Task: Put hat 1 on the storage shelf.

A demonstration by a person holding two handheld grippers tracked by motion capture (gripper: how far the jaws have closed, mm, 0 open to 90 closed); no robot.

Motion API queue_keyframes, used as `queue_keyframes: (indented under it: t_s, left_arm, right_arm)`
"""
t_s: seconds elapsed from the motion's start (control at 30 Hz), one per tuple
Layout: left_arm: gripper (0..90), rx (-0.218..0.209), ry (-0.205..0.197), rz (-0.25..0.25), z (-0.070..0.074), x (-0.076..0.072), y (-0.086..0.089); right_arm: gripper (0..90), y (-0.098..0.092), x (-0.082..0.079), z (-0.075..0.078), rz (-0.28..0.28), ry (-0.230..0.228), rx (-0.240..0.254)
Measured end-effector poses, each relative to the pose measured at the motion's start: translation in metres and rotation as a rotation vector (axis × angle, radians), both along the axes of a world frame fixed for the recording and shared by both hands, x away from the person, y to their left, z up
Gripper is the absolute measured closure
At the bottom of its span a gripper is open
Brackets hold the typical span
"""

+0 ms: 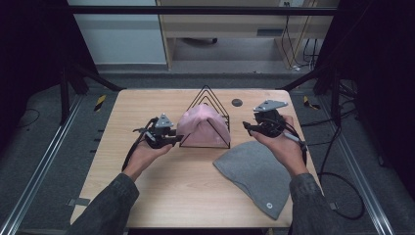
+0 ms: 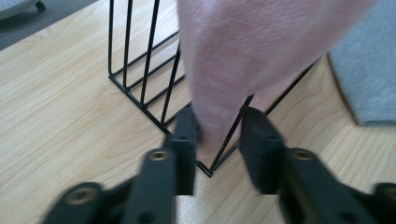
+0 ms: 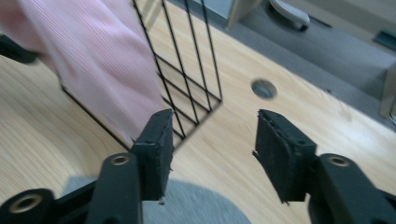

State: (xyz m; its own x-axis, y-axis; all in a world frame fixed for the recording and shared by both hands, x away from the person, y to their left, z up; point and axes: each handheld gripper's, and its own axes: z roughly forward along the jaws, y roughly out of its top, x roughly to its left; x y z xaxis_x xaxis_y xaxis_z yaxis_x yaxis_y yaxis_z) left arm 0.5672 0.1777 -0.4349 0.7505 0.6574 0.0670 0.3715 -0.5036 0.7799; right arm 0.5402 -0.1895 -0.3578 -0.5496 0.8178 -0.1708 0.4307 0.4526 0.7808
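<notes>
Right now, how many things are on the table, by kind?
Hats: 2, a pink hat and a grey hat
Wire racks: 1, the rack
Total: 3

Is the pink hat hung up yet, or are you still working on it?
The pink hat already drapes over the wire rack. The left gripper is open around its lower edge, the right gripper open and holding nothing. The grey hat lies flat on the table, probably next.

Grey cap [image 1: 257,174] on wooden table [image 1: 186,196]
</notes>
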Motion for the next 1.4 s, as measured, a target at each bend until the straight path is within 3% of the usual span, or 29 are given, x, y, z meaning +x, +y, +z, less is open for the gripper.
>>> queue_keyframes:
  t_s: [0.03, 0.17, 0.3, 0.4, 0.5, 0.67, 0.8, 1.13, 1.4]
  left_arm:
    - [55.3, -0.001, -0.005, 0.004, 0.001, -0.002, 0.001]
    - [39.1, -0.015, 0.013, 0.022, 0.004, -0.013, 0.009]
    - [24.7, 0.029, 0.022, 0.016, 0.000, -0.030, 0.019]
    - [15.8, 0.007, 0.049, 0.022, -0.004, -0.043, 0.033]
    - [9.3, 0.024, 0.041, 0.047, -0.006, -0.056, 0.047]
    - [7.2, 0.029, 0.044, 0.069, -0.012, -0.076, 0.071]
    - [7.2, 0.036, 0.054, 0.084, -0.017, -0.083, 0.082]
    - [7.9, 0.043, 0.067, 0.108, -0.020, -0.083, 0.088]
    - [8.3, 0.048, 0.070, 0.116, -0.021, -0.083, 0.089]
  right_arm:
    - [40.9, -0.005, 0.000, -0.004, -0.015, 0.014, -0.006]
    - [36.7, -0.025, 0.000, -0.023, -0.067, 0.066, 0.006]
    - [34.8, -0.044, 0.000, -0.043, -0.097, 0.126, 0.029]
    - [39.1, -0.057, 0.001, -0.059, -0.124, 0.169, 0.045]
    - [45.3, -0.071, 0.002, -0.074, -0.149, 0.201, 0.047]
    - [51.0, -0.085, 0.005, -0.096, -0.193, 0.250, 0.033]
    - [51.5, -0.094, 0.008, -0.107, -0.227, 0.275, 0.035]
    - [54.5, -0.097, 0.008, -0.121, -0.239, 0.321, 0.031]
    - [65.8, -0.097, 0.005, -0.126, -0.212, 0.334, 0.016]
